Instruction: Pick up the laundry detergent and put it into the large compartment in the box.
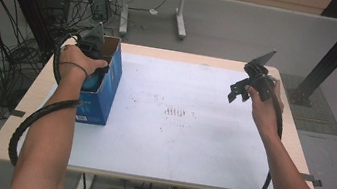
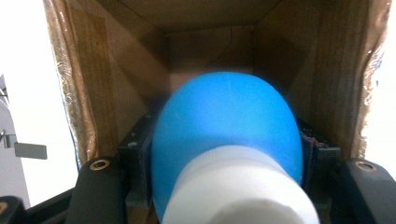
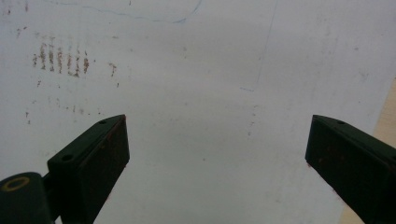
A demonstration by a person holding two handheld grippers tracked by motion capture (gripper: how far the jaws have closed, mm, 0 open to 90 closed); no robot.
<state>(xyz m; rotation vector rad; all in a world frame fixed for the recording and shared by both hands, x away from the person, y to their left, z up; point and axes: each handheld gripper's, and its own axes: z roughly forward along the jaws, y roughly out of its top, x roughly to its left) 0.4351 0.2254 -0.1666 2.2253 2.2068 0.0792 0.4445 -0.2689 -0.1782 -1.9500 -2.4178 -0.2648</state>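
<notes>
Your left gripper (image 1: pixel 95 58) sits at the open top of the blue cardboard box (image 1: pixel 107 85), which stands at the left side of the worktop (image 1: pixel 191 128), close to the far left corner. In the left gripper view, its jaws are pinching a blue bottle with a white cap (image 2: pixel 229 135): the rounded blue body is held between the two black jaws, the cap points back toward the camera, and the far end of the bottle faces into the brown inside of the box, whose walls rise on both sides and behind it. From the high view a bit of the blue bottle (image 1: pixel 91 82) shows just under your left hand (image 1: pixel 78 61), inside the rim of the box; whether the bottle touches the bottom of the box you cannot tell. The middle of the white worktop carries a patch of small brownish marks (image 1: pixel 174 111), well apart from the box. Over on the right, your right hand (image 1: pixel 263 106) holds the right gripper (image 1: pixel 239 91) above the worktop near its far right corner, well apart from the box and the bottle. In the right gripper view (image 3: pixel 217 154) its jaws stand spread wide with nothing between them, and the stained white surface lies beneath them.
</notes>
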